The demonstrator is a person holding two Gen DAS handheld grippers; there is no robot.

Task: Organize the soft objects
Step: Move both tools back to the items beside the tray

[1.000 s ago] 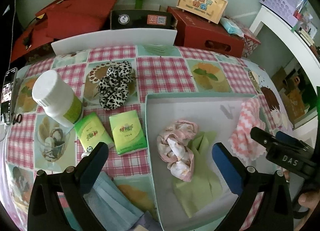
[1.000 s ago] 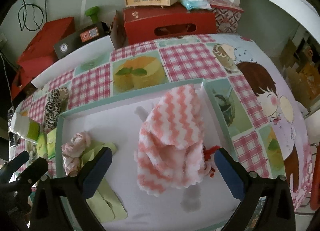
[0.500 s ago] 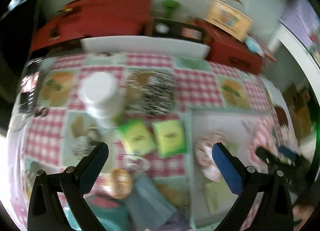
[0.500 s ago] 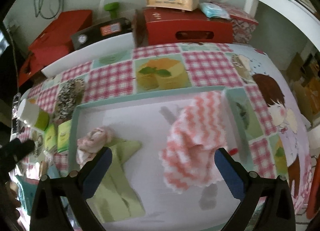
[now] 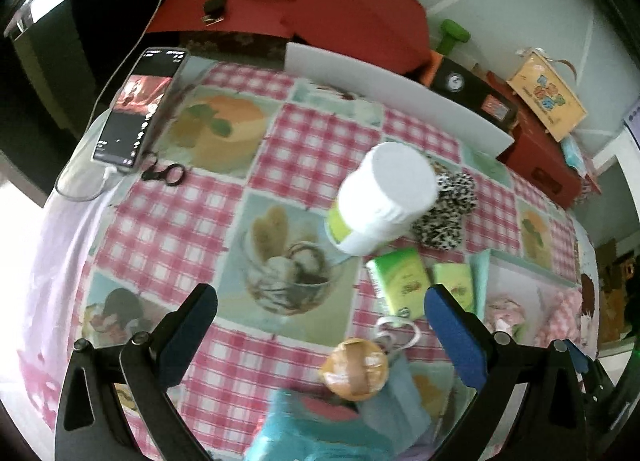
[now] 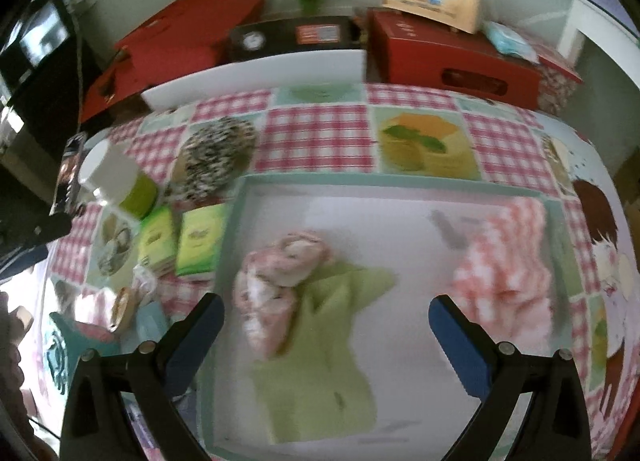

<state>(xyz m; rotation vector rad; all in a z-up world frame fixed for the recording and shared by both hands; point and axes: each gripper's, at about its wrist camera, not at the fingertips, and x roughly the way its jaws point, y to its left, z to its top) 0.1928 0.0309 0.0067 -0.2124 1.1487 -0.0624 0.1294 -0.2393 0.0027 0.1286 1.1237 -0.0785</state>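
A white tray (image 6: pixel 400 217) with a teal rim holds a pink floral cloth (image 6: pixel 276 281), a green cloth (image 6: pixel 324 345) and a pink zigzag towel (image 6: pixel 508 273). My right gripper (image 6: pixel 324 325) is open and empty above the tray's near half. A leopard-print soft item (image 5: pixel 448 213) lies on the checked tablecloth behind a white bottle (image 5: pixel 380 197); it also shows in the right wrist view (image 6: pixel 216 157). A teal soft item (image 5: pixel 316 429) and a light blue cloth (image 5: pixel 394 401) lie near my left gripper (image 5: pixel 320 325), which is open and empty over the table's left part.
Two green tissue packs (image 5: pixel 400 281) lie beside the tray. A round yellow item (image 5: pixel 354 369) and a white ring (image 5: pixel 396 331) lie near the front. A phone (image 5: pixel 140 109) and black clips (image 5: pixel 164 173) sit far left. Red boxes (image 6: pixel 452 53) stand behind the table.
My left gripper has swung left, away from the tray, toward the bottle and phone side. My right gripper has shifted left over the tray, from the zigzag towel toward the green cloth.
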